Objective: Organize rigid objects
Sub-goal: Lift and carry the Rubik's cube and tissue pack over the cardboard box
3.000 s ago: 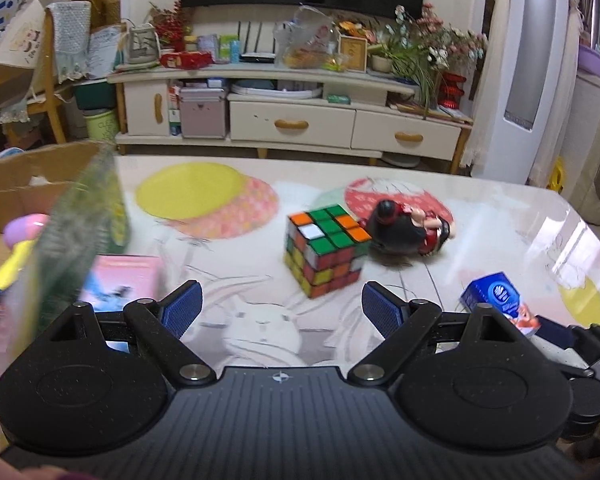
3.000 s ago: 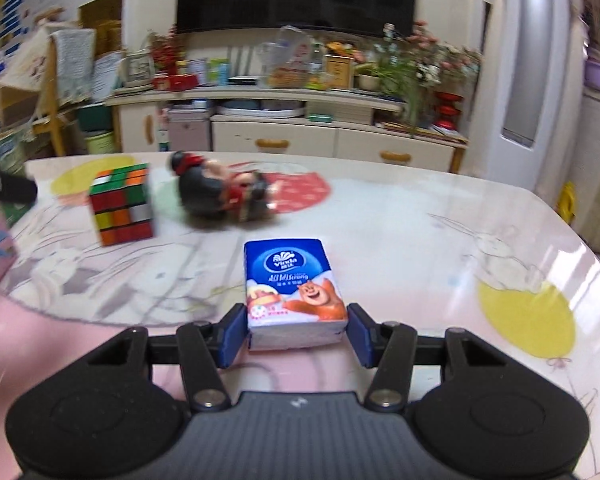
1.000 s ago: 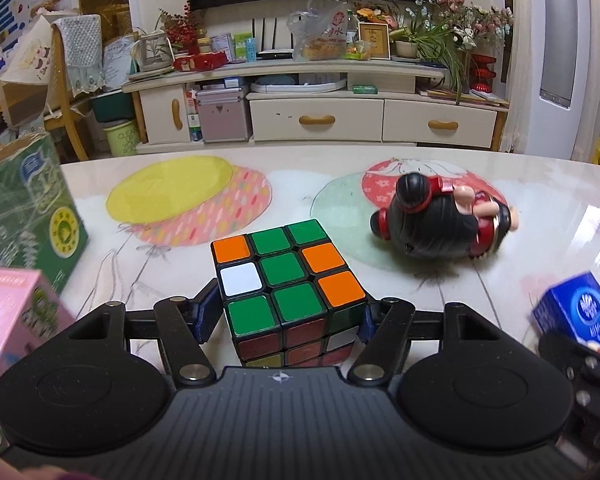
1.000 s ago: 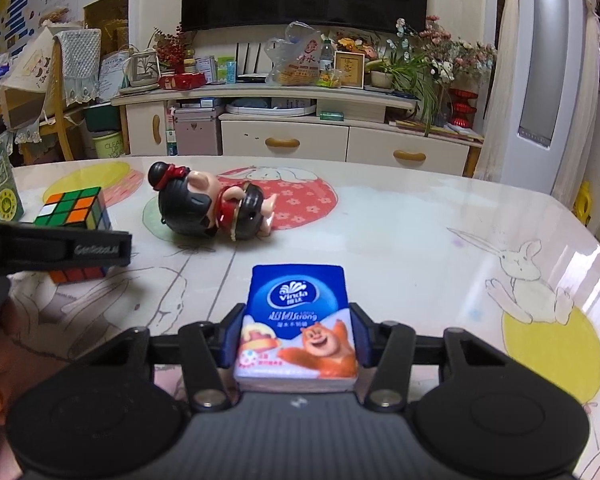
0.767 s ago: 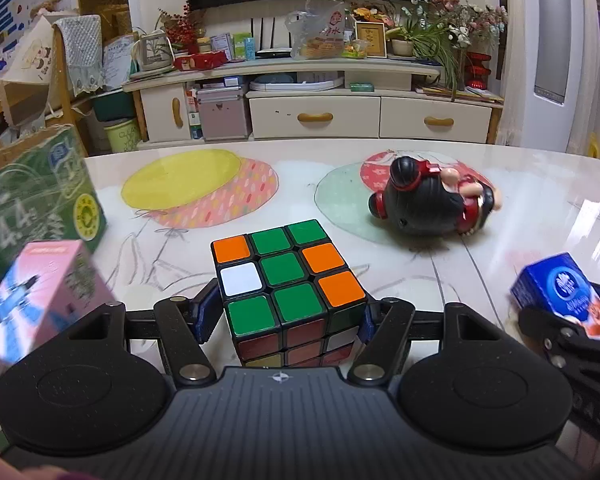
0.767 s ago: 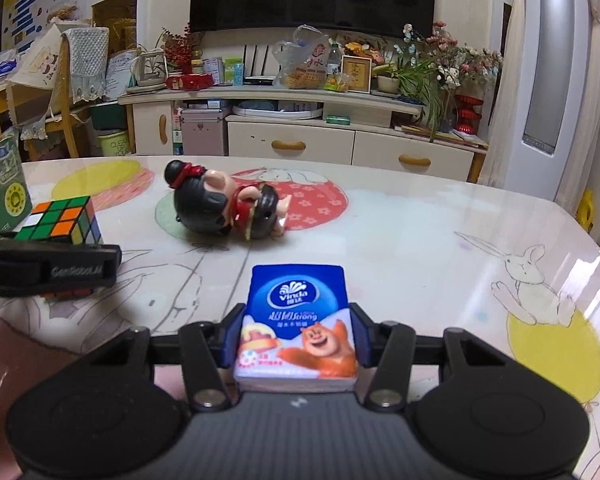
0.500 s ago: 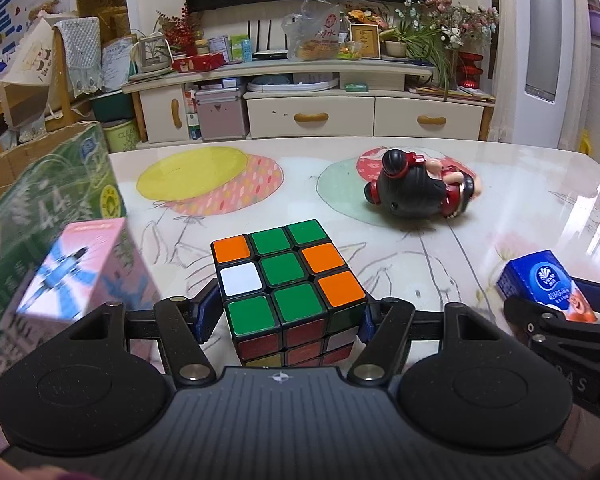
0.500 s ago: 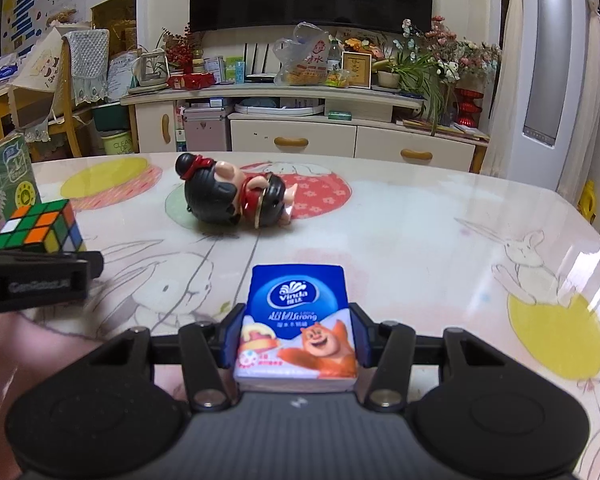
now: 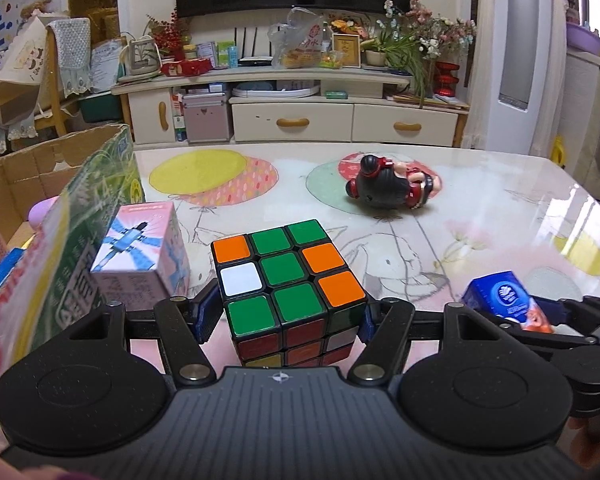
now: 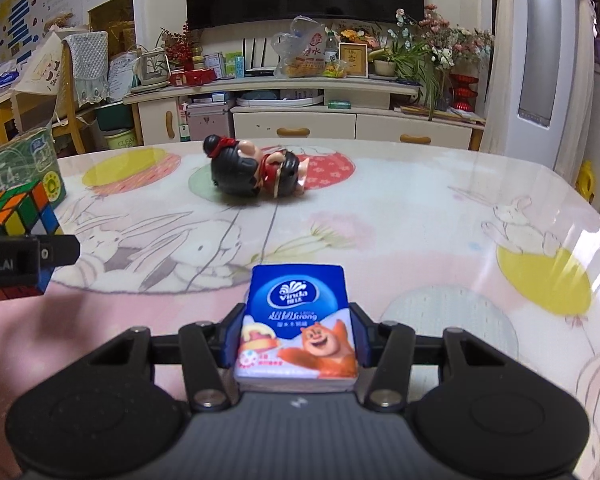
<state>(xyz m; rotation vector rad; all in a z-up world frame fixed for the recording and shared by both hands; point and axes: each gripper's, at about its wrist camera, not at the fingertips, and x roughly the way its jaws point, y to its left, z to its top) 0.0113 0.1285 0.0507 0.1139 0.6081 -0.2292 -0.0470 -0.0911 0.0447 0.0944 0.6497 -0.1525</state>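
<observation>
The puzzle cube (image 9: 290, 280) sits clamped in the left gripper (image 9: 286, 318), its jaws pressing its sides, just right of the cardboard box (image 9: 40, 176) and above the desk (image 9: 480, 184). The tissue pack (image 10: 298, 324), held by the right gripper (image 10: 298, 340), lies farther right of the box, so the left hand is likely nearer.

Table (image 10: 420, 208): you see a glossy cartoon-rabbit cover filling mid-frame.
Doll (image 10: 256, 178): lies on its side, upper centre.
Green carton (image 10: 24, 168): left edge.
Pink box (image 9: 140, 256): beside carton.
</observation>
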